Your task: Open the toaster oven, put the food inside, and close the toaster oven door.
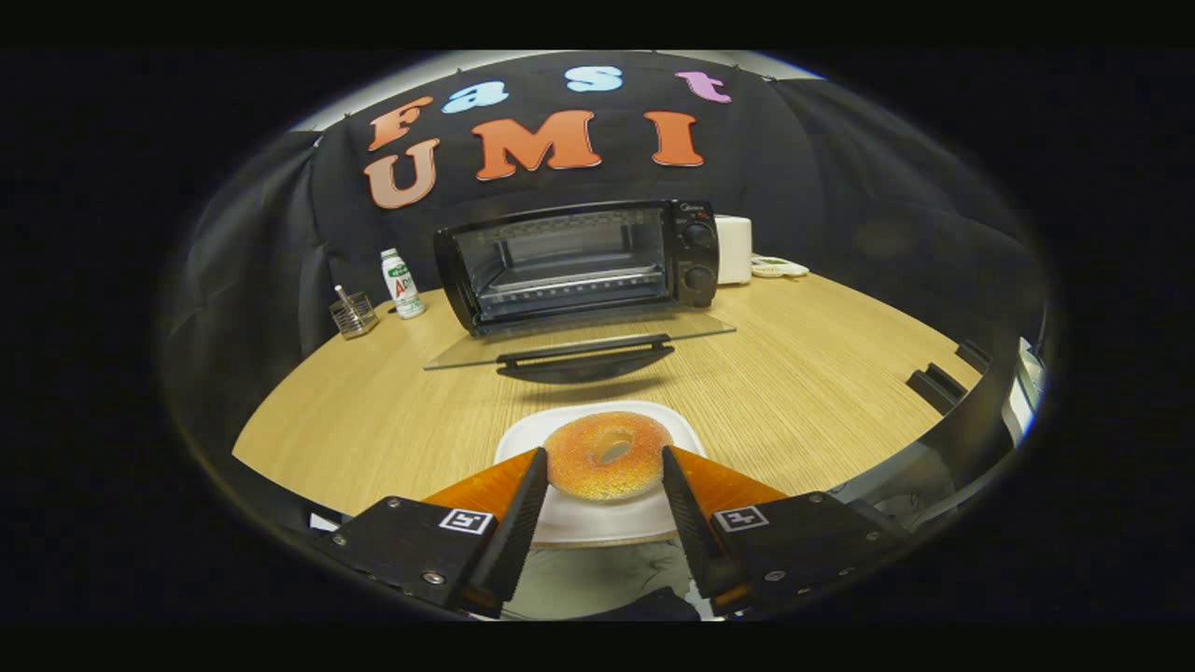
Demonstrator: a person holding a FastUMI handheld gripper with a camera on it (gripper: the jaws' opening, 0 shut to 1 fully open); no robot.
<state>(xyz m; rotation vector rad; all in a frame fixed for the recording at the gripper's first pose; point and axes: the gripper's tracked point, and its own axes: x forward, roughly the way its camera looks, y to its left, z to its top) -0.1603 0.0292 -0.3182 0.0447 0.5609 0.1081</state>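
Fingers first: the gripper (605, 485) has its two dark pads either side of a sugared doughnut (608, 455), the tips lying right at its flanks. From here I cannot tell for sure whether both pads actually press on it or merely bracket it, so I would call the grip unsettled rather than firm. The doughnut sits over a white plate (597, 523) on the wooden table (803, 392), squarely between the fingers, and being round it has no long axis to fuss over. What matters for the coming move is the line straight ahead — the toaster oven (579, 266) stands directly beyond the doughnut, in line with the fingers, with its glass door (579, 341) already dropped flat toward us and the dark handle at its near edge. So the food must travel forward and over that open door onto the rack inside, which looks bare. Off to the oven's left stand a small white bottle (402, 283) with a green and red label I cannot read, and a glass holder (353, 315). A white box (734, 248) sits just beside the oven's knob side. A small mark above the knobs is too tiny to make out.
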